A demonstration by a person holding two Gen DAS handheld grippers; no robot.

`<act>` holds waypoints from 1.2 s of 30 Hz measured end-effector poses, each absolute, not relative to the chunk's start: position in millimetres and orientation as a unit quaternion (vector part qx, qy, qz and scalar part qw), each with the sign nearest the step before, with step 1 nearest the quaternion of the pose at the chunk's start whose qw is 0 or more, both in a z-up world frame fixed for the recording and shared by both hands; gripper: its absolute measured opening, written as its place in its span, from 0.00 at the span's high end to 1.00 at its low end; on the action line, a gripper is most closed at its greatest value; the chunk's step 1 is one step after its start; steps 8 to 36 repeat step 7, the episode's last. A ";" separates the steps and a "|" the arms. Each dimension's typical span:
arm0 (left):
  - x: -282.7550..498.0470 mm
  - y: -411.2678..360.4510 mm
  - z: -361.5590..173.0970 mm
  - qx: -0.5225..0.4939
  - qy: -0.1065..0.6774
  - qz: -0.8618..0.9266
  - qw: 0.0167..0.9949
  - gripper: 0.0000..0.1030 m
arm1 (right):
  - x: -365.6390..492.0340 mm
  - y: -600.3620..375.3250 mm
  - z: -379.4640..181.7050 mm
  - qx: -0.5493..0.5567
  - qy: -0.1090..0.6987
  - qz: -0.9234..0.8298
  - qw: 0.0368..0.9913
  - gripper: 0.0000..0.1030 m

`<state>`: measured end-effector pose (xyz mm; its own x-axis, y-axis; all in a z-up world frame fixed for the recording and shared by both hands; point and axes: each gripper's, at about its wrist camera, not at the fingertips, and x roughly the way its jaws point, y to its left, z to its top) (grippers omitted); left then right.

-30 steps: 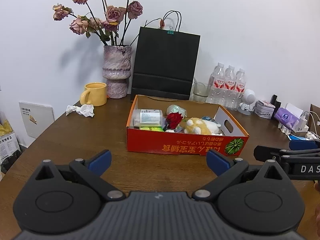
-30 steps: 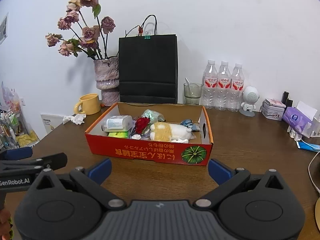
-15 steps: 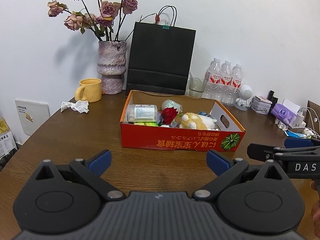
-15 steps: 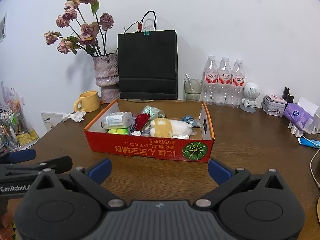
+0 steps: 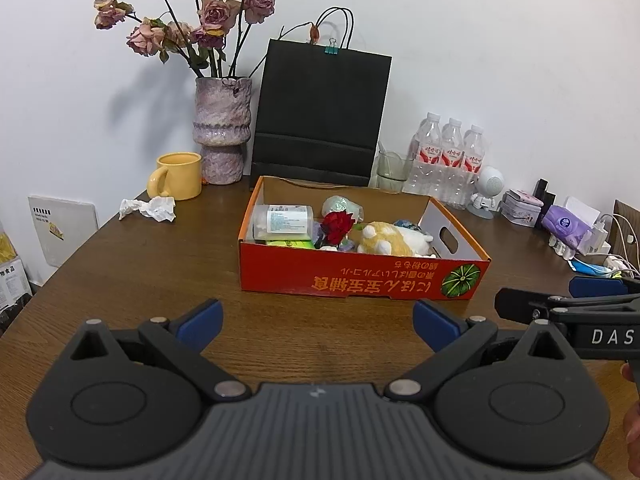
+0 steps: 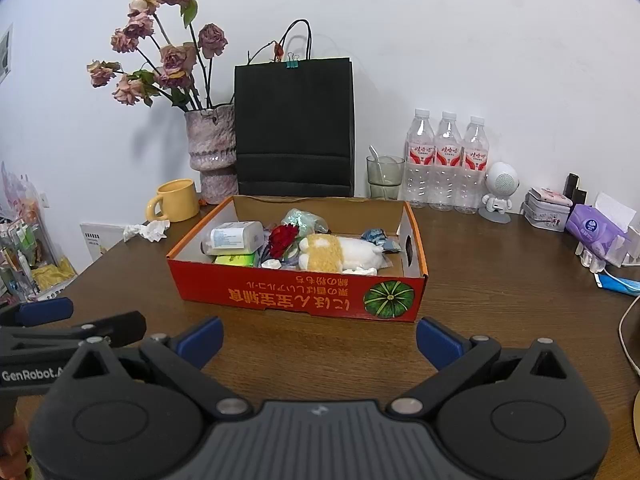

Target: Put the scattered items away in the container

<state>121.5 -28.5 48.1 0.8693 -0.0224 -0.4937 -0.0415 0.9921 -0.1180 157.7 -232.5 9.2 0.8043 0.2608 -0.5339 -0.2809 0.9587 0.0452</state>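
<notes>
Red box (image 5: 360, 276) sits mid bench (image 5: 160, 280), holding bottle (image 5: 286, 222), plush toy (image 5: 394, 238), red flower (image 5: 338, 224). Left gripper (image 5: 316, 322) and right gripper (image 6: 318, 338) both wide apart, holding nothing, near box front.

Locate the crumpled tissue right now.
The crumpled tissue lies on the wooden table, outside the orange cardboard box and to its left in both wrist views, just in front of the yellow mug.

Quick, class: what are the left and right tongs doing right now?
Left tongs: open, holding nothing, short of the orange cardboard box.
Right tongs: open, holding nothing.
</notes>
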 end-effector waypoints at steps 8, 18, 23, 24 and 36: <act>123.4 -24.8 44.6 -0.079 0.261 -0.001 0.962 0.00 | 156.7 -232.8 5.9 -0.018 0.280 0.144 0.949 0.00; 123.4 -24.8 44.6 -0.079 0.261 -0.001 0.962 0.00 | 156.7 -232.8 5.9 -0.018 0.280 0.144 0.949 0.00; 123.4 -24.8 44.6 -0.079 0.261 -0.001 0.962 0.00 | 156.7 -232.8 5.9 -0.018 0.280 0.144 0.949 0.00; 123.4 -24.8 44.6 -0.079 0.261 -0.001 0.962 0.00 | 156.7 -232.8 5.9 -0.018 0.280 0.144 0.949 0.00; 123.4 -24.8 44.6 -0.079 0.261 -0.001 0.962 0.00 | 156.7 -232.8 5.9 -0.018 0.280 0.144 0.949 0.00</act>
